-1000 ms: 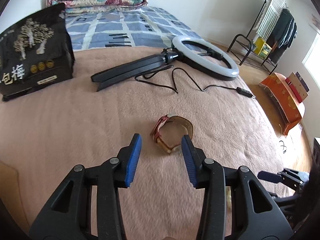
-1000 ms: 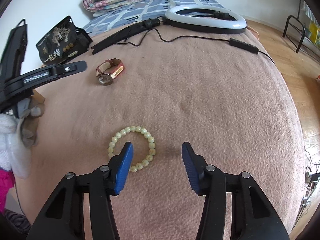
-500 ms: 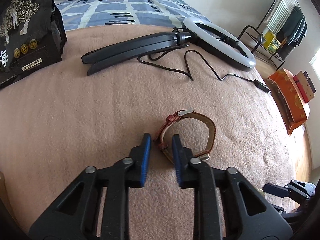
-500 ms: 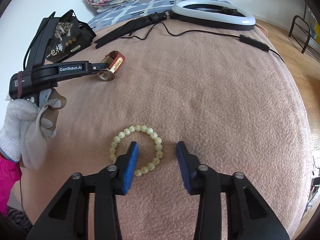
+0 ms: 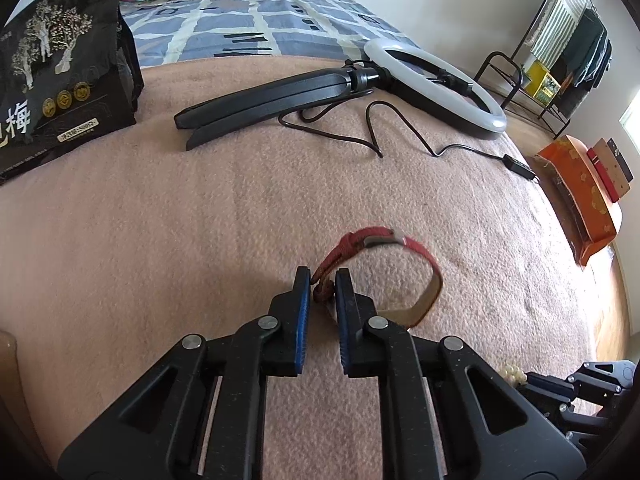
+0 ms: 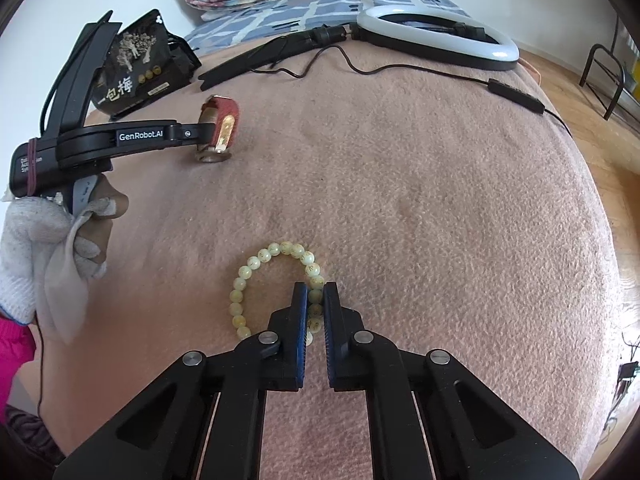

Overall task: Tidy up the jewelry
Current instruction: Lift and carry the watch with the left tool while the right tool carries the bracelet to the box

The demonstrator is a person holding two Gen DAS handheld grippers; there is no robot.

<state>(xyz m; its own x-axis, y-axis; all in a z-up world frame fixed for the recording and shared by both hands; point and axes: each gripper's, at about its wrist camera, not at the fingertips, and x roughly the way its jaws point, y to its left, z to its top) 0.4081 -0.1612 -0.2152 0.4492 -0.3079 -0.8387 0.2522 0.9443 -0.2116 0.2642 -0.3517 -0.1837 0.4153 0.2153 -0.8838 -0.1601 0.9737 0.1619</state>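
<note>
One watch (image 5: pixel 376 276) stands on edge on the pink blanket (image 5: pixel 160 240), its strap loop running away from the left gripper (image 5: pixel 322 280), whose fingers pinch the near strap; one bead bracelet (image 6: pixel 276 288) lies flat, its right side clamped by the right gripper (image 6: pixel 315 294); one ring light (image 5: pixel 436 80) beyond

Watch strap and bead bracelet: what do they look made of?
Watch strap: looks like leather, red textured outer face and tan matte lining, with a grey metal buckle; could be synthetic. The left gripper is shut on it.
Bead bracelet: round pale yellow-green beads, glossy and slightly translucent, faint markings; stone, glass or resin, cannot tell which. The right gripper is shut on it.
</note>
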